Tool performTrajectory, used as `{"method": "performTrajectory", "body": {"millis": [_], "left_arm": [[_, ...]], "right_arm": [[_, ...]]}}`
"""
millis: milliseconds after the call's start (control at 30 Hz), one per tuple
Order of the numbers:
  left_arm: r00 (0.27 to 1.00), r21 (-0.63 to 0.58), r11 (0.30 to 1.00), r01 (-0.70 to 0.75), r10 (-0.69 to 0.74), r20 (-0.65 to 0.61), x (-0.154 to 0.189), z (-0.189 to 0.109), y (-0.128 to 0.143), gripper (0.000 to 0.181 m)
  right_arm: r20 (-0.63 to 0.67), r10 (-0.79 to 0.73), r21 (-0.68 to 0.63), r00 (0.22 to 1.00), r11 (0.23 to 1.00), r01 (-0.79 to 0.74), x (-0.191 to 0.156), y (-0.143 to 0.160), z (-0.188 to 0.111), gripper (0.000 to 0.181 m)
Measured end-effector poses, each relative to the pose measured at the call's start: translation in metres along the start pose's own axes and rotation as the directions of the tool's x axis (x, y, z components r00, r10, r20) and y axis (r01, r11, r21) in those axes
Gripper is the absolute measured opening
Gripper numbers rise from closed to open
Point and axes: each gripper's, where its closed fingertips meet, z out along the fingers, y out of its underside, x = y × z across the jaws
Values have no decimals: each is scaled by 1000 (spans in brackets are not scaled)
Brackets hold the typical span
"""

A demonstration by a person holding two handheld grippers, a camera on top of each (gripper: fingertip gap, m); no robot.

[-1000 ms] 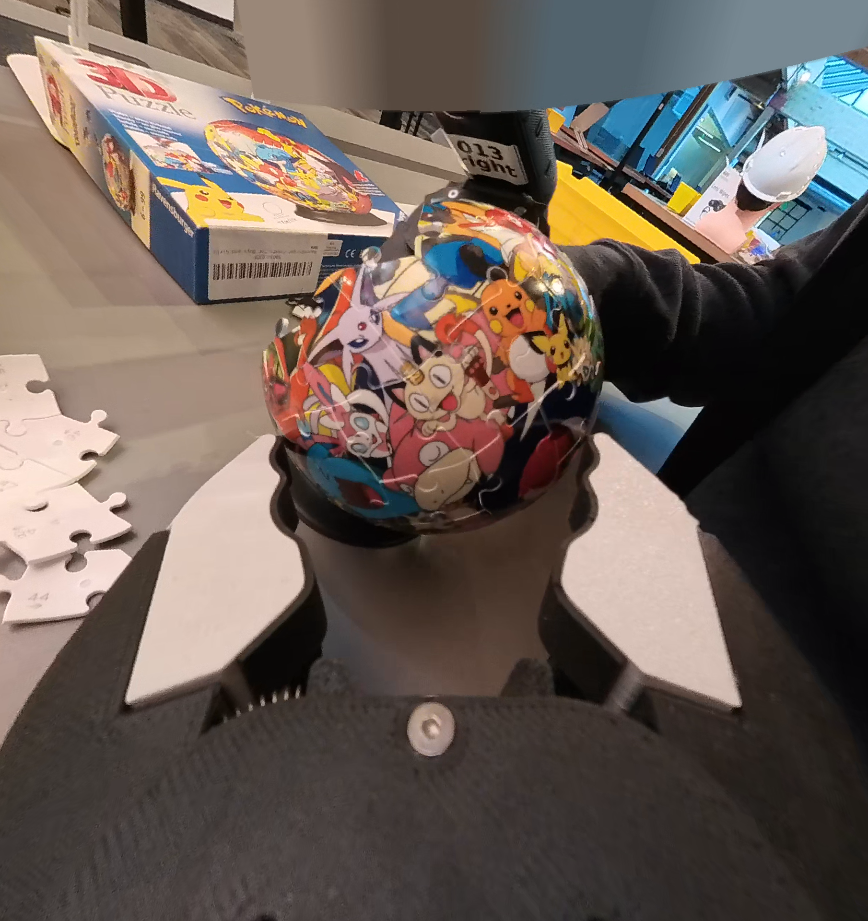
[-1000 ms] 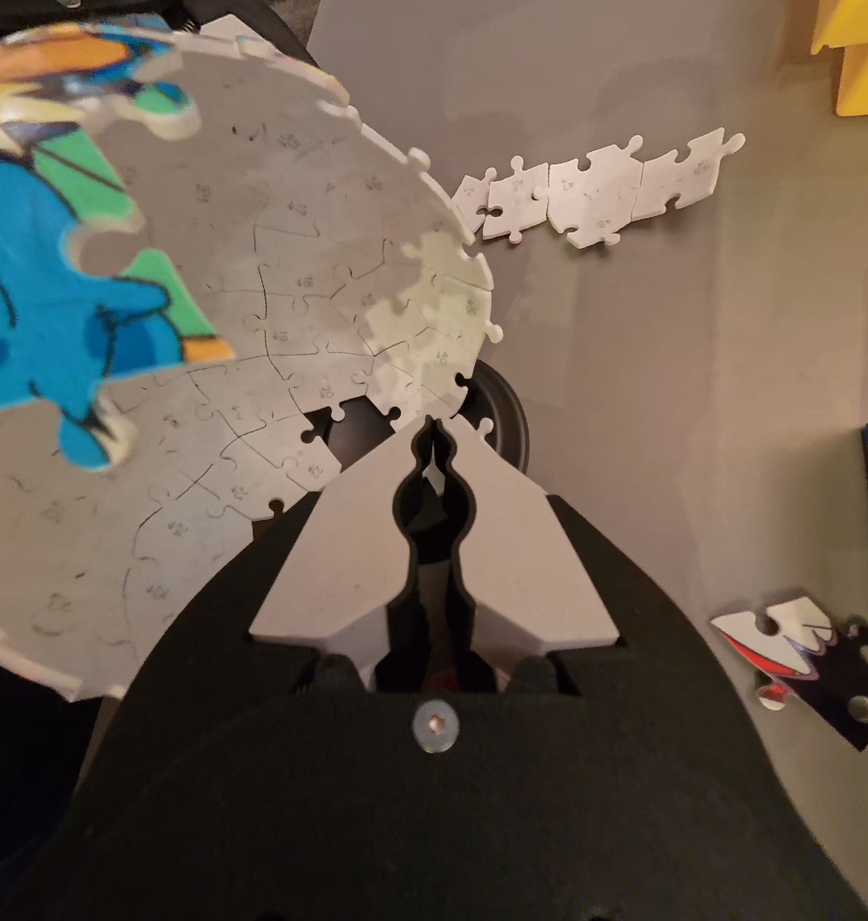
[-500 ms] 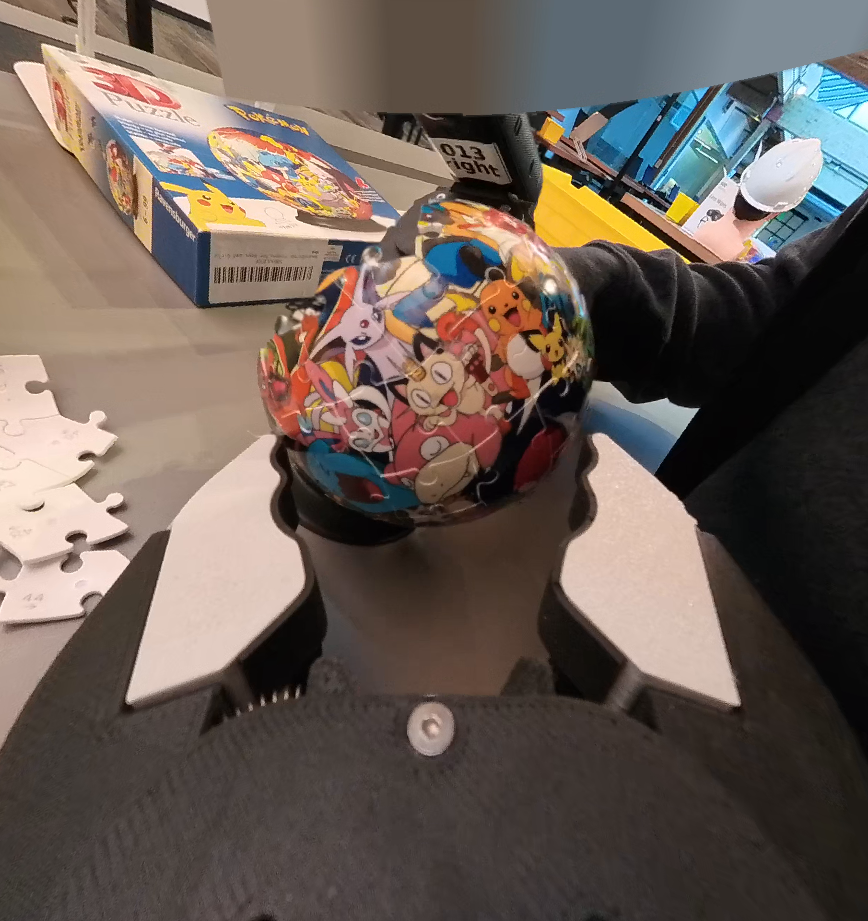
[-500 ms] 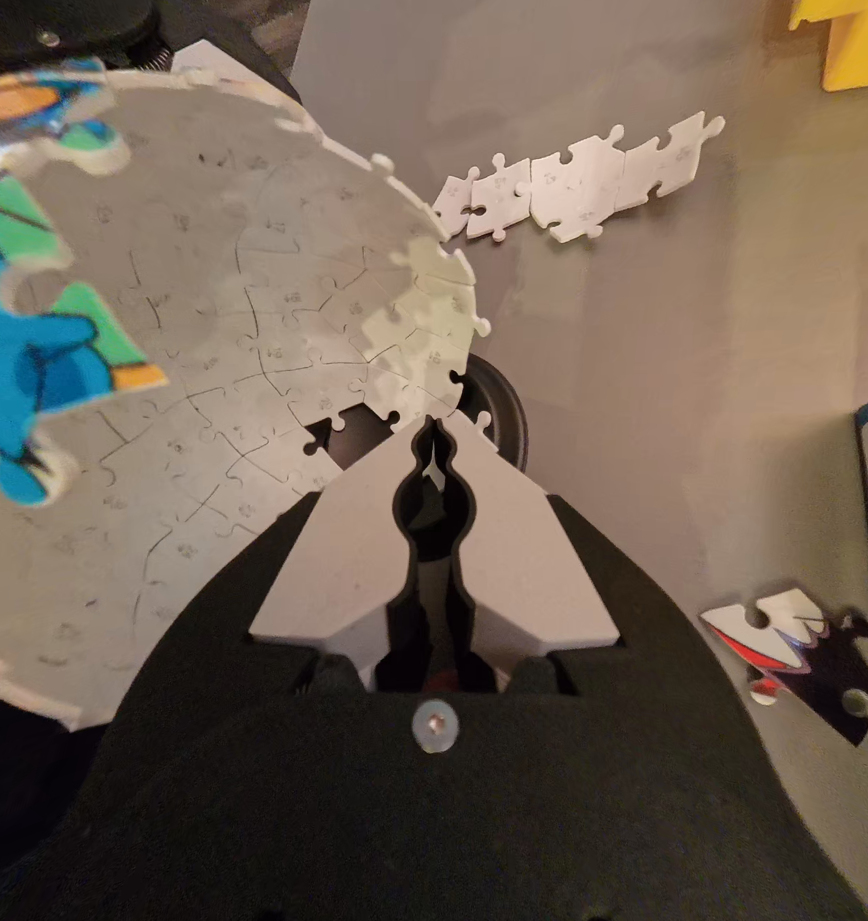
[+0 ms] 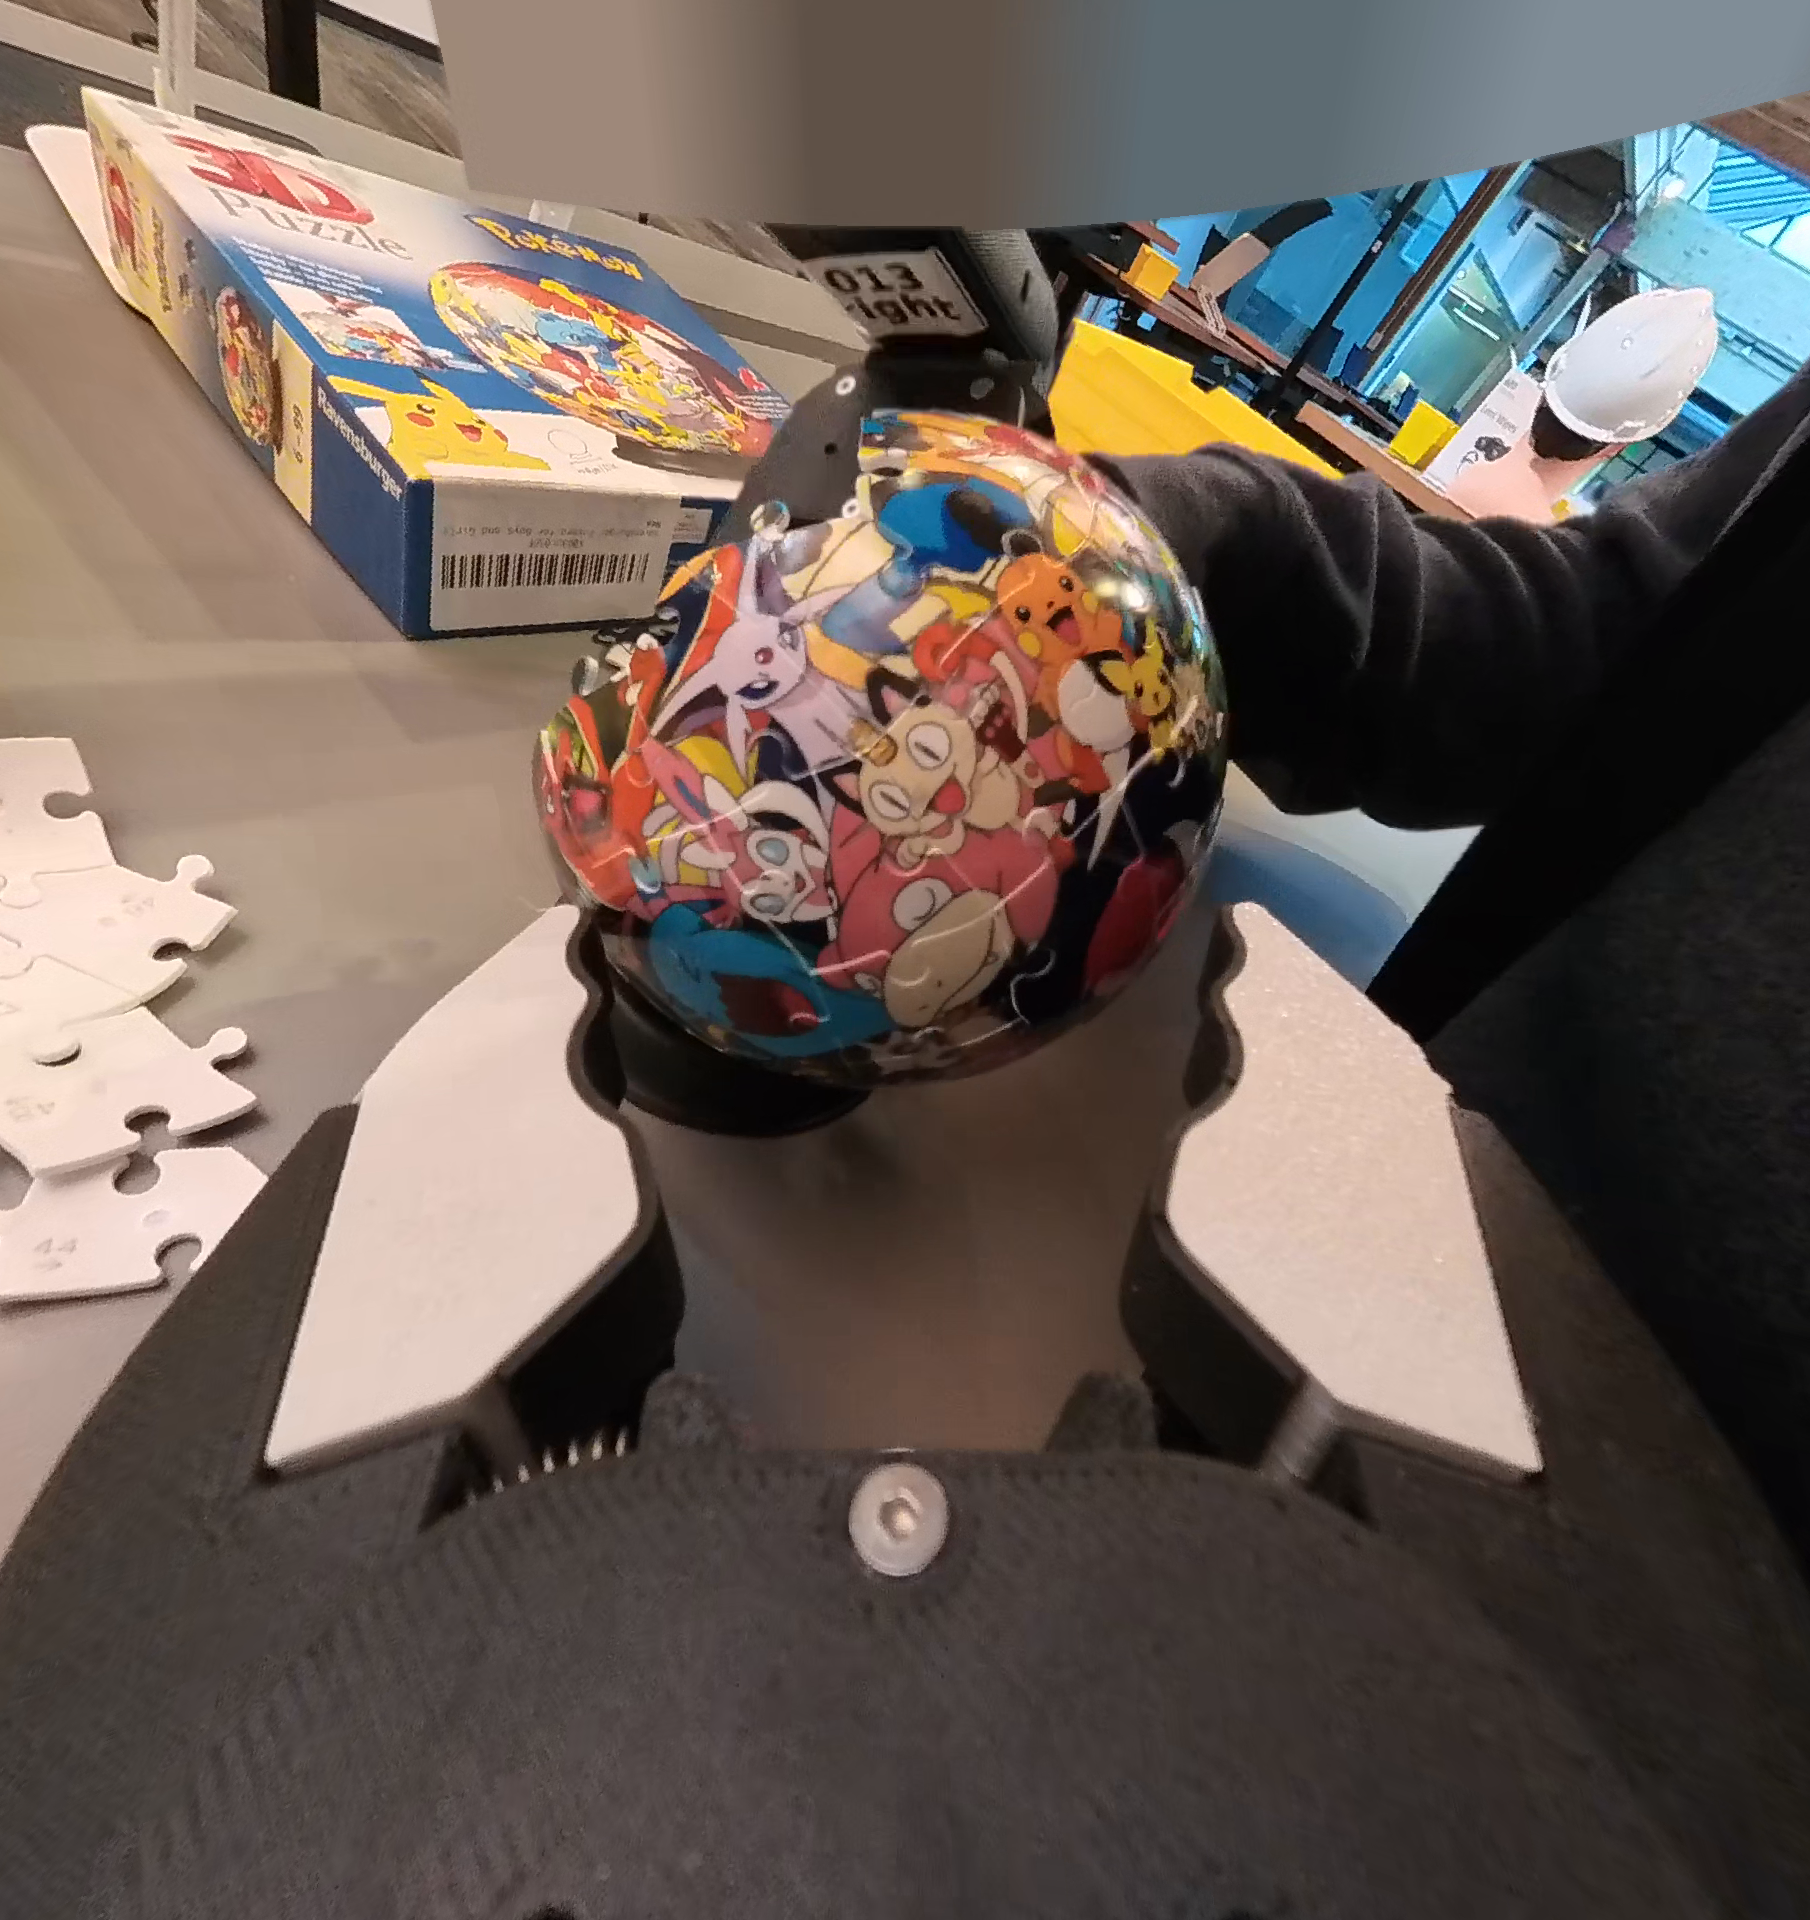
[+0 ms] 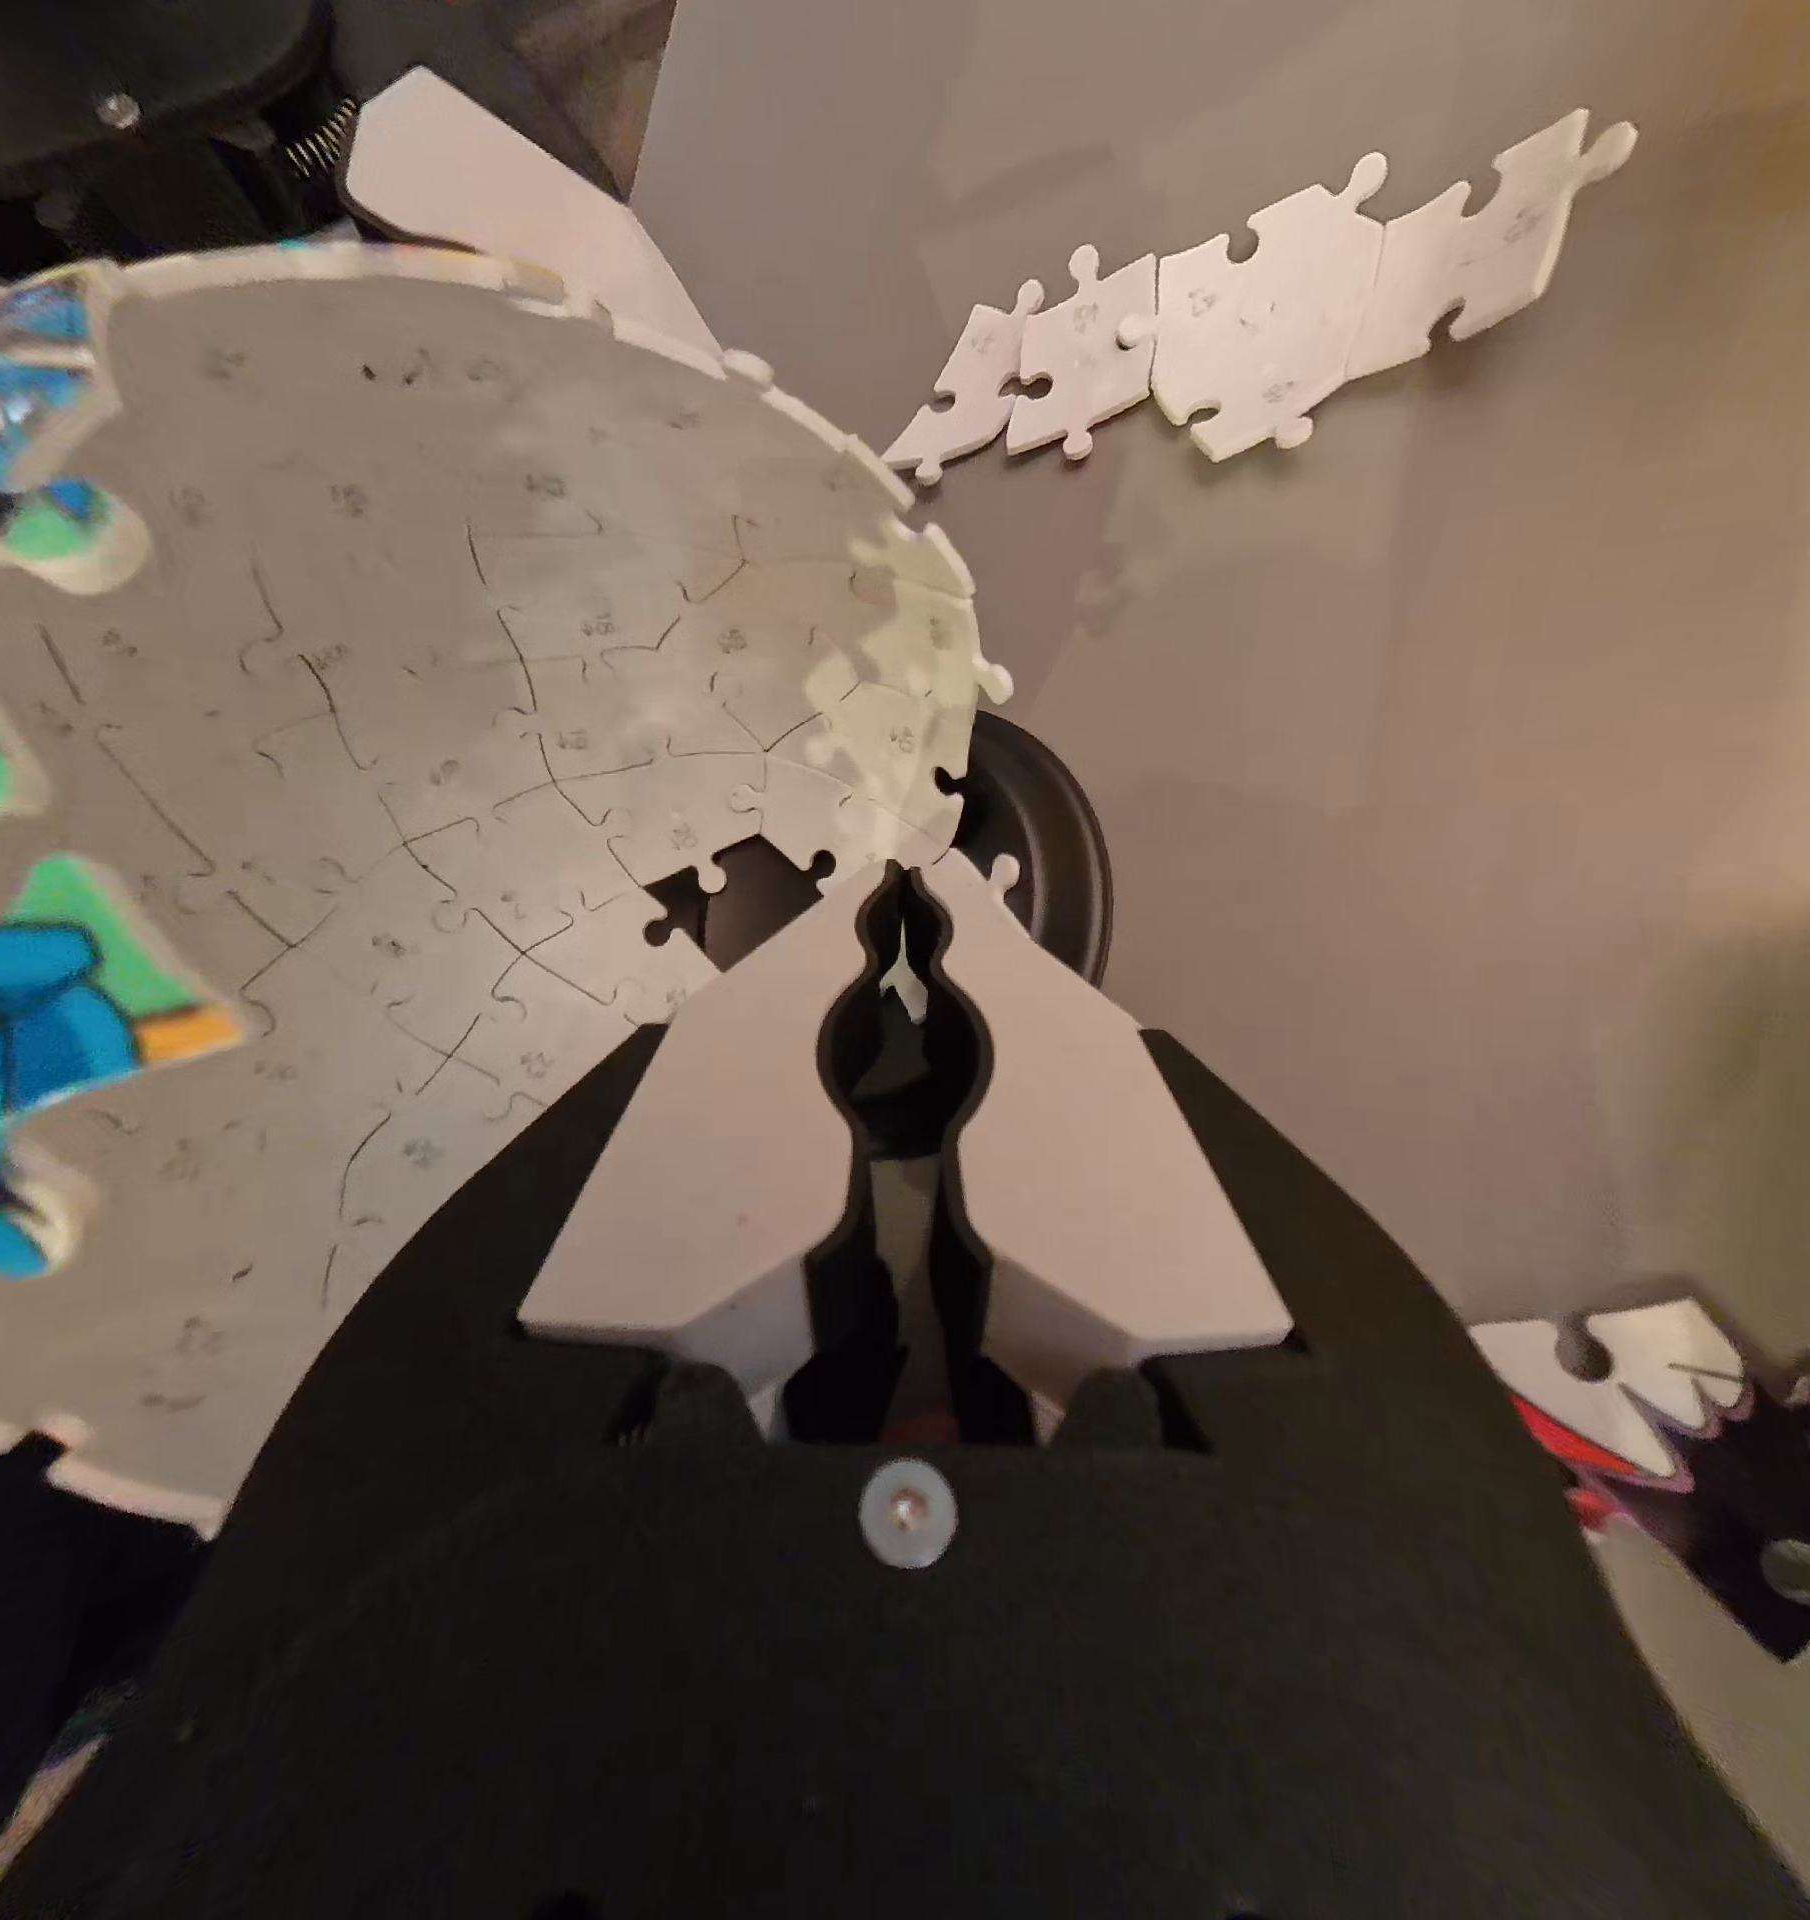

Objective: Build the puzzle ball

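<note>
The puzzle ball (image 5: 880, 748), a colourful cartoon shell, leans on a black stand (image 5: 735, 1091). My left gripper (image 5: 901, 935) is open, its fingertips on either side of the ball's lower half. From the right wrist view I look into the ball's white inside (image 6: 465, 727), which has a gap in the shell at its lower edge. My right gripper (image 6: 906, 883) is shut on a small white puzzle piece (image 6: 1000, 868), with its tips at the rim beside that gap, above the stand (image 6: 1046, 831). The right gripper also shows behind the ball in the left wrist view (image 5: 880, 416).
A joined strip of white face-down pieces (image 6: 1244, 343) lies on the grey table; it also shows in the left wrist view (image 5: 49, 987). A face-up dark piece (image 6: 1711, 1455) lies at the right. The puzzle box (image 5: 413, 416) is at the back left. A person's dark sleeve (image 5: 1400, 644) reaches in from the right. Left tips to right tips: about 8 cm.
The ball has tilted and shifted a little up and left in both views. My right gripper stays shut on the piece at the rim. My left gripper stays open.
</note>
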Motion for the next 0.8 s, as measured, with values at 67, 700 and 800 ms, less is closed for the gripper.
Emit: {"method": "performTrajectory", "body": {"millis": [67, 700, 800], "left_arm": [[1000, -2, 1000, -1, 1, 3, 0, 0, 0, 107], [999, -8, 1000, 6, -6, 35, -3, 2, 2, 103], [999, -12, 1000, 4, -4, 36, -3, 2, 2, 103]], "right_arm": [[18, -9, -27, 1000, 1000, 9, 0, 0, 0, 0], [50, 20, 13, 999, 1000, -20, 3, -2, -4, 0], [43, 15, 20, 999, 1000, -16, 3, -2, -5, 0]]}}
